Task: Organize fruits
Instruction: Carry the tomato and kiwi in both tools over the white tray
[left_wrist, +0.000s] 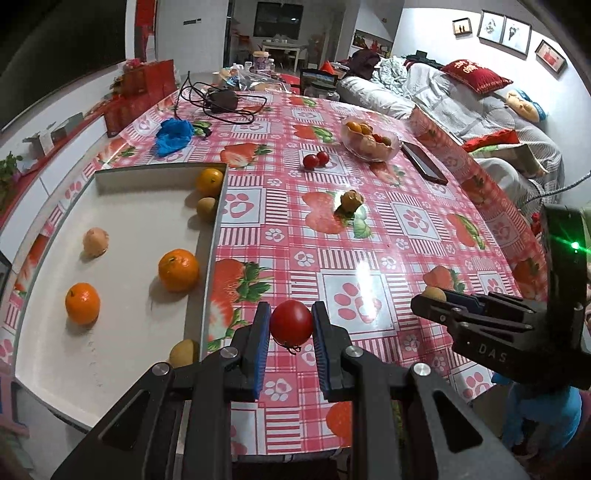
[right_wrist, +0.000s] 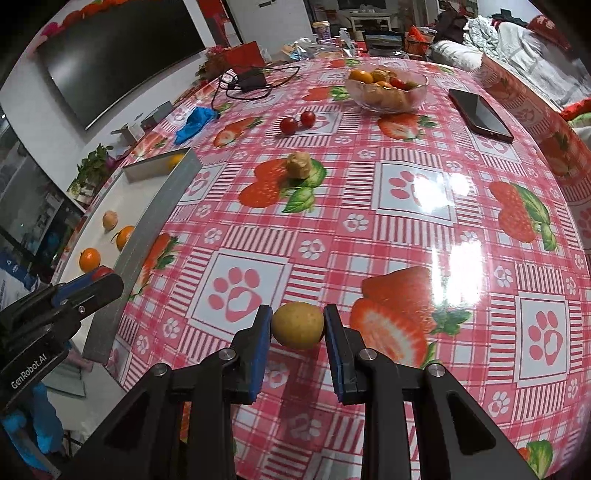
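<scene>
My left gripper (left_wrist: 290, 326) is shut on a red tomato (left_wrist: 291, 322), held above the tablecloth just right of the white tray (left_wrist: 122, 206). My right gripper (right_wrist: 298, 326) is shut on a small yellow-brown fruit (right_wrist: 298, 325) above the table's near edge; it also shows in the left wrist view (left_wrist: 436, 295). The tray holds several fruits: oranges (left_wrist: 178, 270), (left_wrist: 82, 302), a pale peeled one (left_wrist: 95, 242), small yellow ones (left_wrist: 205, 208). On the cloth lie two red tomatoes (left_wrist: 316, 160) and a brown lumpy fruit (left_wrist: 351, 201). A glass bowl (left_wrist: 370, 137) holds mixed fruit.
A dark phone (left_wrist: 424, 162) lies right of the bowl. A blue cloth (left_wrist: 173, 134) and a charger with cables (left_wrist: 221, 99) sit at the far left of the table. Clutter stands at the far end. A sofa (left_wrist: 480, 107) runs along the right.
</scene>
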